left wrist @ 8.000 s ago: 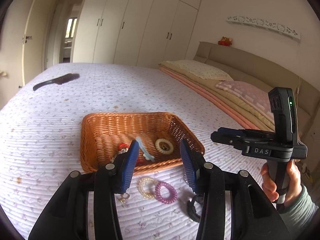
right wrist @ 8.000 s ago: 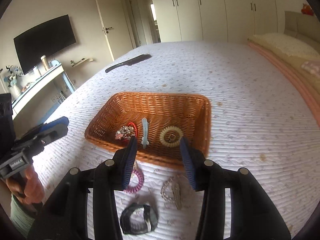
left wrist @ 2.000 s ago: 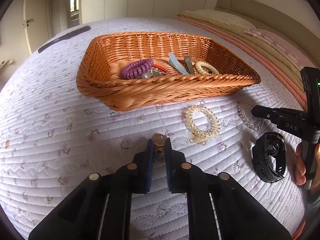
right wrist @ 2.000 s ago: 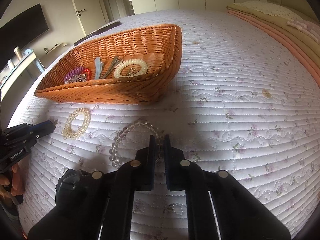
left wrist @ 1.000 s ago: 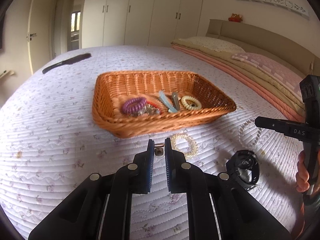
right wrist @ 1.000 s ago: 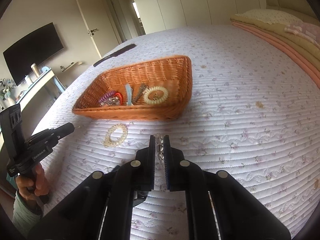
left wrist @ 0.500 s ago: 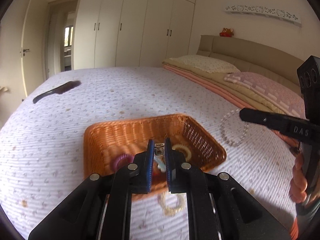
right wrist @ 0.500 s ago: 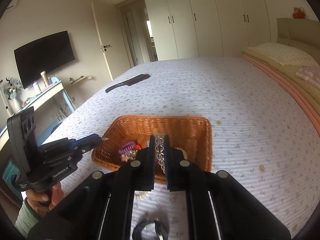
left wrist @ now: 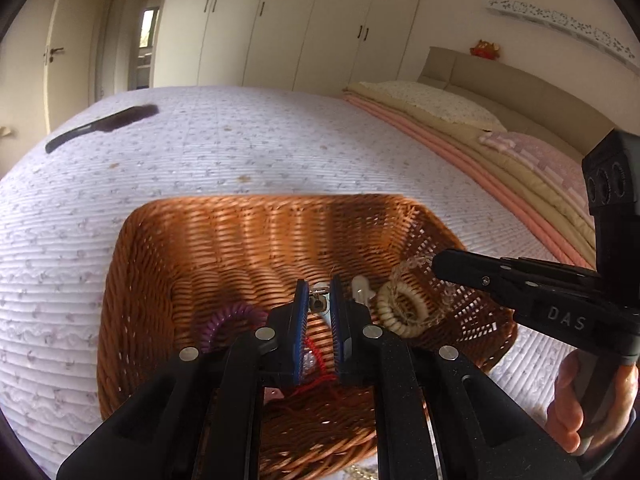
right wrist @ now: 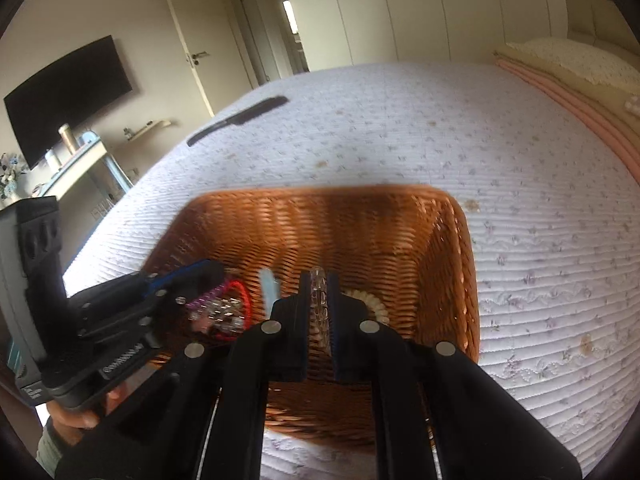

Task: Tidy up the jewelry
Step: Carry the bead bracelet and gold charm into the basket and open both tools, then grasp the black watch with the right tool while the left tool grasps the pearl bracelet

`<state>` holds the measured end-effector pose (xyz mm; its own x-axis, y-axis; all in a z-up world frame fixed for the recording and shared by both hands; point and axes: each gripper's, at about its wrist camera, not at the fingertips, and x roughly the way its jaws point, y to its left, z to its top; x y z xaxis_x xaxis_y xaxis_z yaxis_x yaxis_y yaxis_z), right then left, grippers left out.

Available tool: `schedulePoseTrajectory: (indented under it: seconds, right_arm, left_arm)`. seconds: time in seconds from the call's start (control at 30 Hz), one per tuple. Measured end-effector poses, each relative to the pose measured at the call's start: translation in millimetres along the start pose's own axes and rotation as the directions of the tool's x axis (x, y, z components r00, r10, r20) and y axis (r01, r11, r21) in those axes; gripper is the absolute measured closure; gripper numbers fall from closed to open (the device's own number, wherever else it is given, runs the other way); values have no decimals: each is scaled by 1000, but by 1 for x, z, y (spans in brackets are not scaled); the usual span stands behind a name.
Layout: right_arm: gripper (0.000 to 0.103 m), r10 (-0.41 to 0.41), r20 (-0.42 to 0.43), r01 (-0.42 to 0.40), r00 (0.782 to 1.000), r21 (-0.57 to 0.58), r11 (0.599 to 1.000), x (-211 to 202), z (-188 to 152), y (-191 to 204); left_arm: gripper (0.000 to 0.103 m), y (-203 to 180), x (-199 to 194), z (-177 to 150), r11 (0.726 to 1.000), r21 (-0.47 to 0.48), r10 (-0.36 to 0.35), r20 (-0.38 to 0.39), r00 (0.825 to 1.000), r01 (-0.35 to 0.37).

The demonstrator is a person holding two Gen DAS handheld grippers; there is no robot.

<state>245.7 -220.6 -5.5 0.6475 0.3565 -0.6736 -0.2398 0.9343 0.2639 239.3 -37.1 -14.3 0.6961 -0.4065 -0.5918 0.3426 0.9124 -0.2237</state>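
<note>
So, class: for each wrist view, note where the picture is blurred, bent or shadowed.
Left wrist view: the basket weave is smeared, its far wall striped with light and shadow; the wardrobe doors lean, bent by the lens. Right wrist view: basket rim and hair clip smeared; the right tool stays sharp; dark corners.

At lower centre, the right gripper [right wrist: 319,280] clamps a clear bead bracelet [right wrist: 319,300] over the wicker basket [right wrist: 460,280] (image blurred); the left gripper [right wrist: 216,270] enters from lower left.
</note>
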Motion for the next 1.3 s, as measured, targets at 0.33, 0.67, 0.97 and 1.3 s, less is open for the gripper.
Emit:
schedulePoseTrajectory:
  seconds: [0.33, 0.67, 0.97, 1.3]
  right_arm:
    - [57, -10, -13, 11, 1000, 43, 999, -1, -6, -11]
    - [57, -61, 75, 63, 995, -21, 998, -95, -36, 17]
    - [57, -148, 57, 149, 987, -19, 989, -135, -109, 21]
    - [57, -153, -74, 156, 985, 39, 987, -95, -166, 11]
  left_arm:
    - [71, 4, -17, -1, 1000, -21, -18, 39, 999, 19]
    - [60, -26, -115, -15, 998, -19, -61, 161, 985, 65]
    - [59, -31, -175, -79, 999, -46, -18, 136, 991, 24]
    - [60, -31, -141, -126, 998, -60, 25, -35, 999, -27]
